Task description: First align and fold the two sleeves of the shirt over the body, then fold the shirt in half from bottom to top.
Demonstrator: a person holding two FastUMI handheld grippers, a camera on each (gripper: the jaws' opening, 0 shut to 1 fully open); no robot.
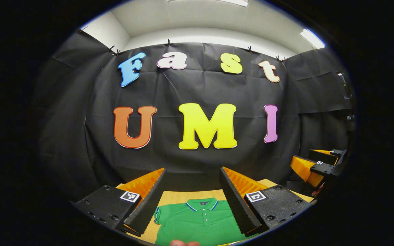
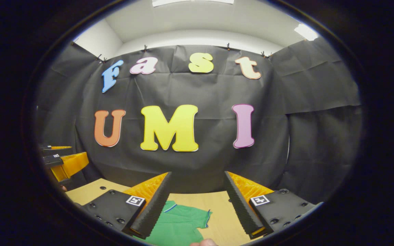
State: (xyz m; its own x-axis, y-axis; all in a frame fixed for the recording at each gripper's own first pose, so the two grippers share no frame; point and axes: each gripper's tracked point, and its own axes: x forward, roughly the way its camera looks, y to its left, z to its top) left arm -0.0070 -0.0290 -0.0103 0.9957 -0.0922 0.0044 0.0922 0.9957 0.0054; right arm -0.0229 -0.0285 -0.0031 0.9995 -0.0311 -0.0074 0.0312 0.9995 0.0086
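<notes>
A green polo shirt [image 1: 197,222] with blue-and-white collar trim lies flat on the wooden table [image 1: 180,196], collar toward the far wall. My left gripper [image 1: 193,174] hovers above it, open, with nothing between its fingers. In the right gripper view the shirt's right sleeve [image 2: 186,220] spreads out over the table, below my right gripper [image 2: 198,177], which is also open and empty. The right gripper [image 1: 322,164] also appears at the right edge of the left gripper view, and the left gripper [image 2: 60,160] at the left edge of the right gripper view.
Bare wooden table [image 2: 222,212] lies to the right of the sleeve and behind the collar. The black cloth wall [image 1: 197,160] stands close behind the table's far edge. A fingertip [image 1: 183,243] shows at the bottom of the left gripper view.
</notes>
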